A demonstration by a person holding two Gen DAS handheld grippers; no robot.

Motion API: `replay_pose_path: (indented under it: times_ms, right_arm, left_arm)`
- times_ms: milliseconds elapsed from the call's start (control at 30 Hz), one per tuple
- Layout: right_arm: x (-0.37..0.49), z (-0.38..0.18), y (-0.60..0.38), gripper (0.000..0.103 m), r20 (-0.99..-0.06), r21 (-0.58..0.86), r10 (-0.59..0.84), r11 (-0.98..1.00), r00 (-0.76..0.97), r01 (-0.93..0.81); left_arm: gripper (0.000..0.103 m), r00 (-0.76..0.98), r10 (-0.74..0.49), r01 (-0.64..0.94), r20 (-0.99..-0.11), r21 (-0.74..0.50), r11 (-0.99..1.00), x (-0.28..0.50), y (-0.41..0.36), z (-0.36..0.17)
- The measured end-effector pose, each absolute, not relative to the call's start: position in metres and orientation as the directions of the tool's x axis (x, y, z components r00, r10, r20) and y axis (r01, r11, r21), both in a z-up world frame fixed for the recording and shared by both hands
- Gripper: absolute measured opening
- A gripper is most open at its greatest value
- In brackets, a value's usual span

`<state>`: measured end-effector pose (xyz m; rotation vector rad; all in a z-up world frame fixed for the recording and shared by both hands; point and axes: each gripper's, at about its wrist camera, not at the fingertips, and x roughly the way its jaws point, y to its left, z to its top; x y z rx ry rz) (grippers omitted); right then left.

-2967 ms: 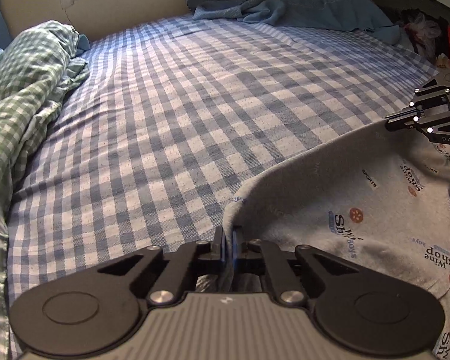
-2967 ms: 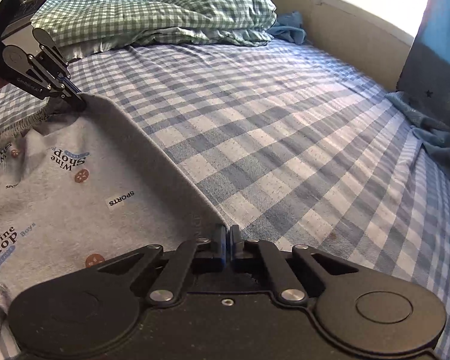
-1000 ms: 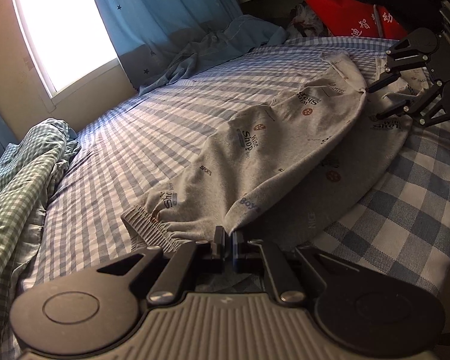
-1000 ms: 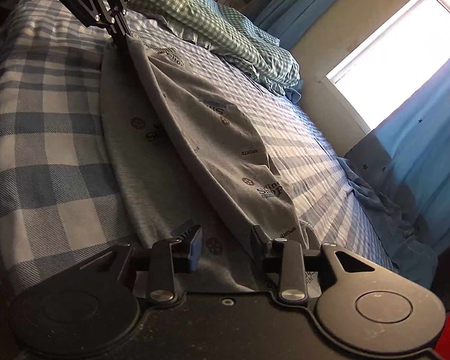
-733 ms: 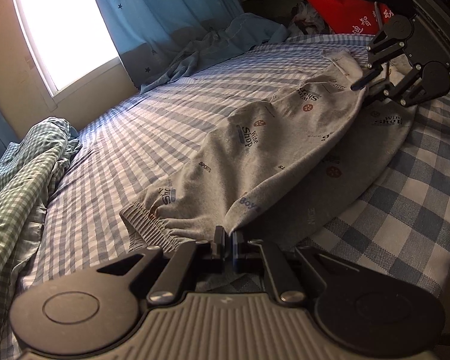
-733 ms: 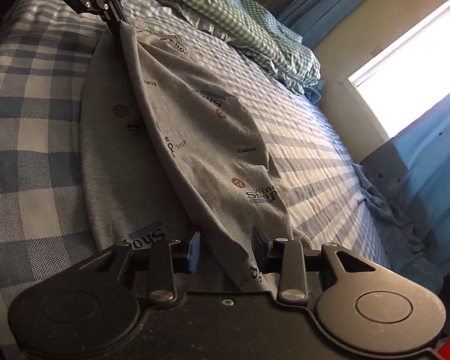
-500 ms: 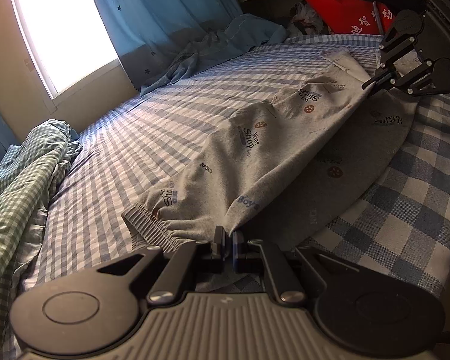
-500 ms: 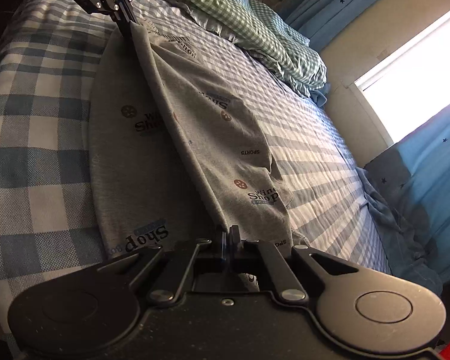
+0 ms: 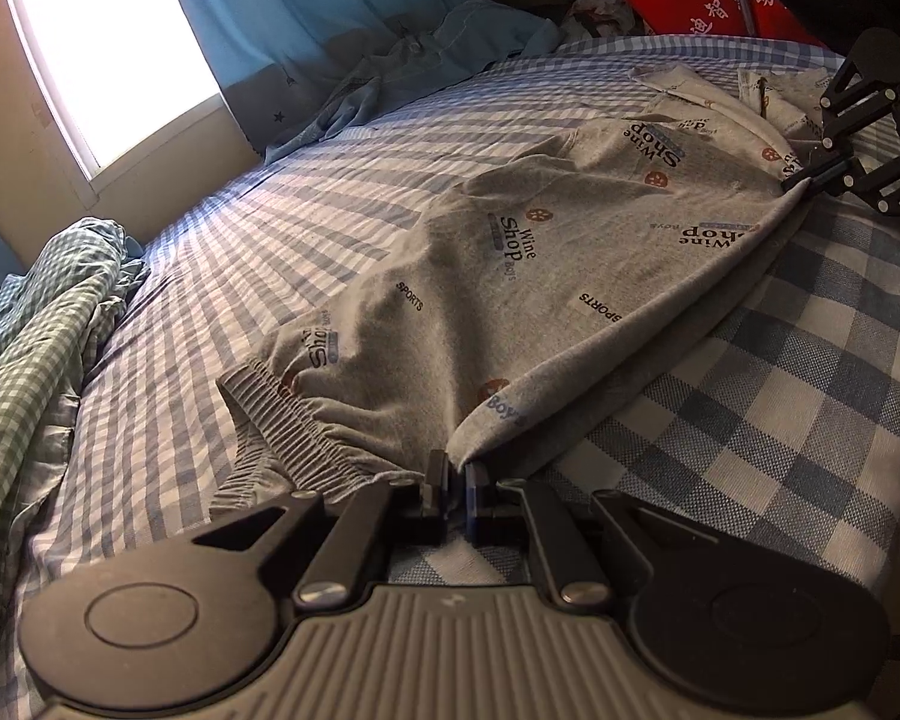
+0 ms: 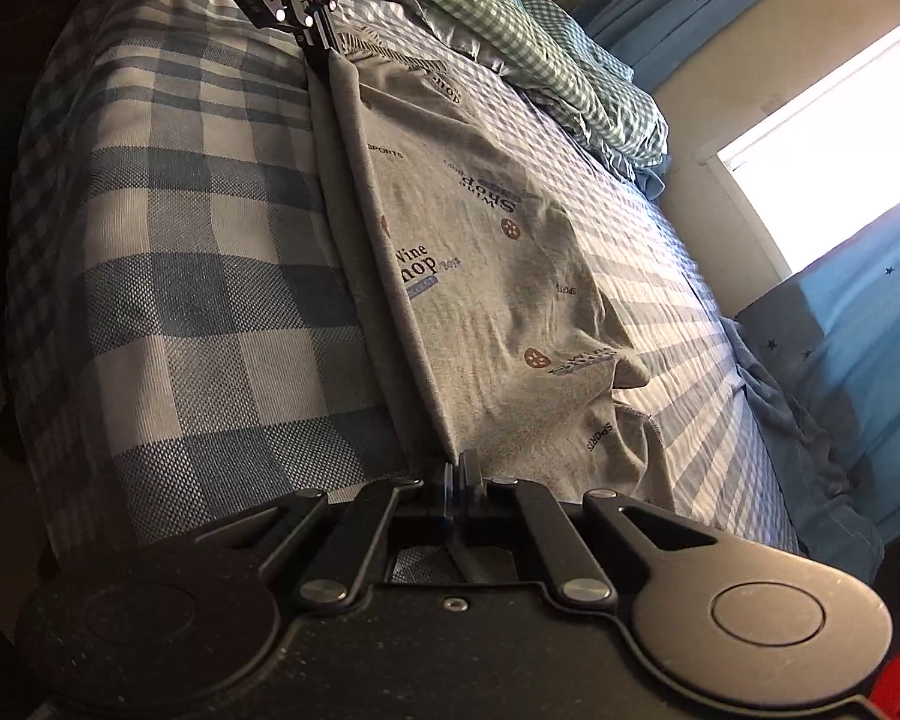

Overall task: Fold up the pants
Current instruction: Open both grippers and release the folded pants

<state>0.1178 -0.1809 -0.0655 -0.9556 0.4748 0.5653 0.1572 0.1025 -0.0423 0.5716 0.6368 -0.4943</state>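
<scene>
Grey pants [image 9: 570, 252] on checked bed [image 9: 810, 372], L gripper [image 9: 457, 483] & R gripper [image 10: 461, 477] pinching folded edge

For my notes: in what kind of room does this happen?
Most likely a bedroom: the grey pants lie on a bed with a checked sheet, a crumpled green checked duvet lies beside them, and blue curtains hang at the window.
</scene>
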Motion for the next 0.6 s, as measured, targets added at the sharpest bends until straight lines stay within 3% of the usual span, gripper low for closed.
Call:
replay_pose_path:
  times_ms: [67,100,133,167,233,267,300,367,467,600]
  right_arm:
    - [0.118,-0.068,-0.181,0.004,-0.593,-0.623,0.237,0.470,0.770,-0.625]
    - [0.117,-0.068,-0.183,0.006,-0.585,-0.619,0.241,0.484,0.774,-0.618]
    - [0.117,-0.068,-0.184,0.009,-0.573,-0.617,0.241,0.502,0.783,-0.606]
    - [0.116,-0.068,-0.188,0.020,-0.557,-0.616,0.235,0.526,0.796,-0.586]
    - [0.116,-0.063,-0.197,0.043,-0.519,-0.603,0.219,0.592,0.827,-0.535]
    - [0.115,-0.060,-0.204,0.062,-0.499,-0.584,0.212,0.634,0.841,-0.506]
    - [0.114,-0.056,-0.211,0.078,-0.480,-0.558,0.209,0.677,0.852,-0.480]
    - [0.111,-0.049,-0.231,0.089,-0.450,-0.492,0.197,0.759,0.871,-0.426]
    - [0.109,-0.042,-0.262,0.101,-0.422,-0.420,0.146,0.843,0.895,-0.336]
    - [0.121,-0.028,-0.322,0.102,-0.428,-0.267,0.107,0.933,0.898,-0.239]
  left_arm:
    - [0.012,0.704,-0.246,0.570,-0.666,0.323,0.755,0.156,0.103,-0.041]
    - [0.021,0.705,-0.238,0.557,-0.668,0.313,0.769,0.155,0.101,-0.040]
    - [0.035,0.709,-0.230,0.543,-0.667,0.307,0.782,0.154,0.101,-0.039]
    - [0.045,0.716,-0.223,0.527,-0.662,0.303,0.794,0.152,0.100,-0.037]
    - [0.091,0.731,-0.217,0.493,-0.647,0.281,0.823,0.146,0.095,-0.030]
    - [0.096,0.751,-0.211,0.464,-0.626,0.273,0.843,0.140,0.091,-0.025]
    - [0.100,0.768,-0.212,0.446,-0.604,0.267,0.854,0.135,0.086,-0.021]
    - [0.102,0.790,-0.197,0.410,-0.581,0.262,0.873,0.129,0.072,-0.012]
    - [0.103,0.804,-0.212,0.394,-0.556,0.231,0.889,0.127,0.041,-0.002]
    - [0.103,0.763,-0.365,0.472,-0.533,0.074,0.879,0.145,-0.020,0.010]
